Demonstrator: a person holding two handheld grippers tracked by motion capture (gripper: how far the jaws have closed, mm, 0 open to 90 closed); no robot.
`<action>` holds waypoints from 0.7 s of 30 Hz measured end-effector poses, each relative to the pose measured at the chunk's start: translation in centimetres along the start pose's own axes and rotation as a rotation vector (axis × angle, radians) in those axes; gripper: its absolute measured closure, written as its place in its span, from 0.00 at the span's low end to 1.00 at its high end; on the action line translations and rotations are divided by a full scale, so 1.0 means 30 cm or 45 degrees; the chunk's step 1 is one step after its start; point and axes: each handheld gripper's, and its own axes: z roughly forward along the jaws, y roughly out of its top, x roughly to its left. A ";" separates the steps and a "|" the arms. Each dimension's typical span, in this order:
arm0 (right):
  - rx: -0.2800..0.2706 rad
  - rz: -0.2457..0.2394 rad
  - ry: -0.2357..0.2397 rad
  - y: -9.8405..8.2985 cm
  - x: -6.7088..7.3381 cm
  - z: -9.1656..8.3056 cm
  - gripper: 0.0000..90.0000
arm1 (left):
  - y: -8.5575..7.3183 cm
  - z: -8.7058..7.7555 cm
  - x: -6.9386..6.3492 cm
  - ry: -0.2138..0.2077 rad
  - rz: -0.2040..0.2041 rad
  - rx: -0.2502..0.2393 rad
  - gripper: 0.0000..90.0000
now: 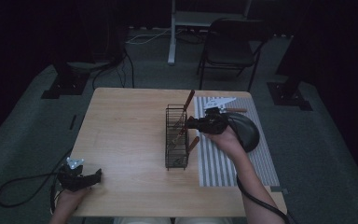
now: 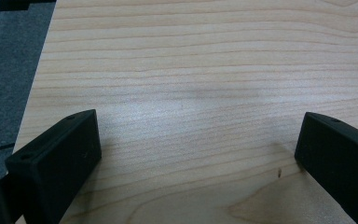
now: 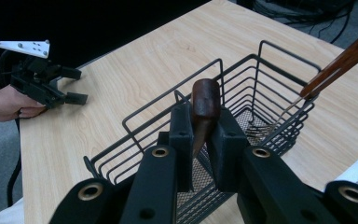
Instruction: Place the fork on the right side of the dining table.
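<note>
While the left gripper [image 1: 93, 176] rests wide open, the right gripper [image 3: 205, 127] clamps a wooden handle [image 3: 205, 100] upright over the wire basket [image 3: 242, 74].

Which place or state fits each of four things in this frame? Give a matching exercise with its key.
1. left tongs
2. right tongs
3. wire basket
4. striped mat

A. shut on a wooden handle
B. open above bare table
C. along the table's right side
D. mid-table, a fork leaning in it

Pairs: 1-B, 2-A, 3-D, 4-C
</note>
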 end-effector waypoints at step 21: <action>-0.118 -0.053 -0.092 0.087 0.074 -0.186 0.90 | 0.000 0.000 0.000 0.000 0.002 0.000 0.01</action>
